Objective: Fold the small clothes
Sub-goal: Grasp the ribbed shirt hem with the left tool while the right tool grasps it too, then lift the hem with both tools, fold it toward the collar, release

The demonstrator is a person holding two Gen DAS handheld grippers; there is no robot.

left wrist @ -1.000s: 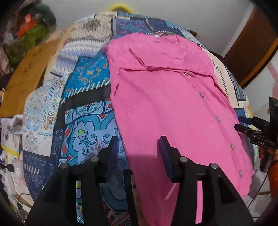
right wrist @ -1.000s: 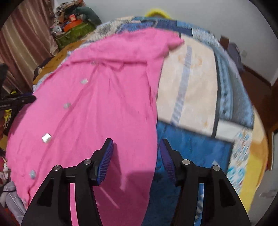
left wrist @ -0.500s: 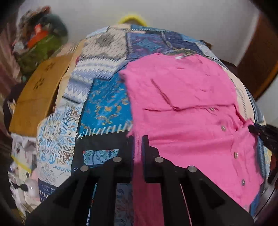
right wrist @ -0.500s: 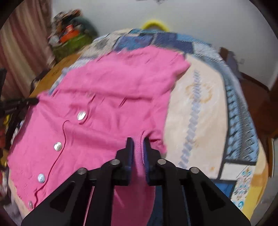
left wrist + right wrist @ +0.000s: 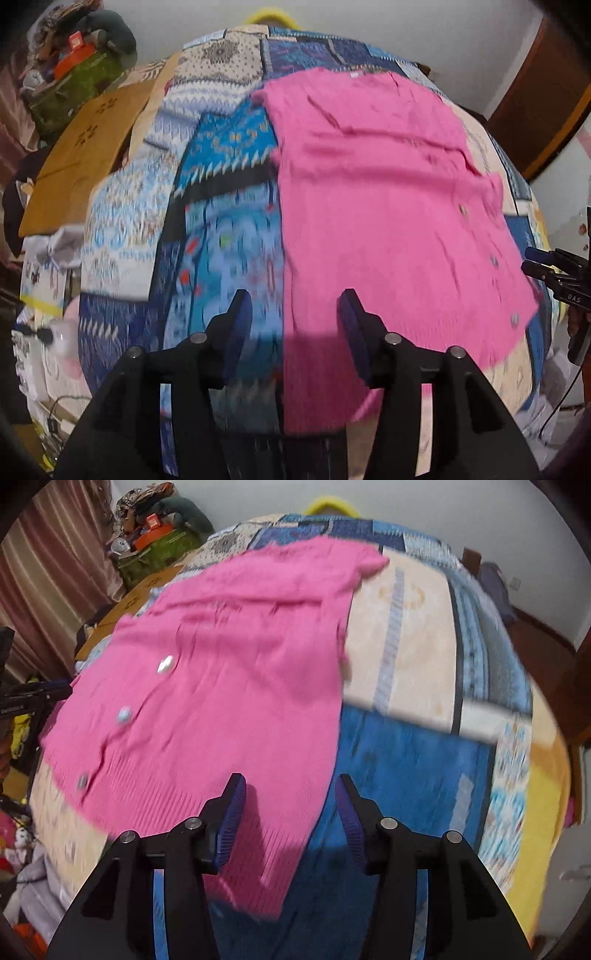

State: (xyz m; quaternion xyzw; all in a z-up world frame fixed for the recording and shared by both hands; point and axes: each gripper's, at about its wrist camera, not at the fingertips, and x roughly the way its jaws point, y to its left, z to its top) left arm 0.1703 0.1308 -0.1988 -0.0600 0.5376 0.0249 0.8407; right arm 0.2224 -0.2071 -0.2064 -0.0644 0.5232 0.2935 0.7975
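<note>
We see the right gripper (image 5: 289, 812) above the bed, jaws just opened and apart, nothing pinched. Pink cardigan (image 5: 236, 686) lies flat ahead and left of the claw, its ribbed hem under the left finger (image 5: 231, 814). Patchwork bedspread (image 5: 417, 760) bare under the right finger. Left gripper (image 5: 35, 696) pokes in far left.
</note>
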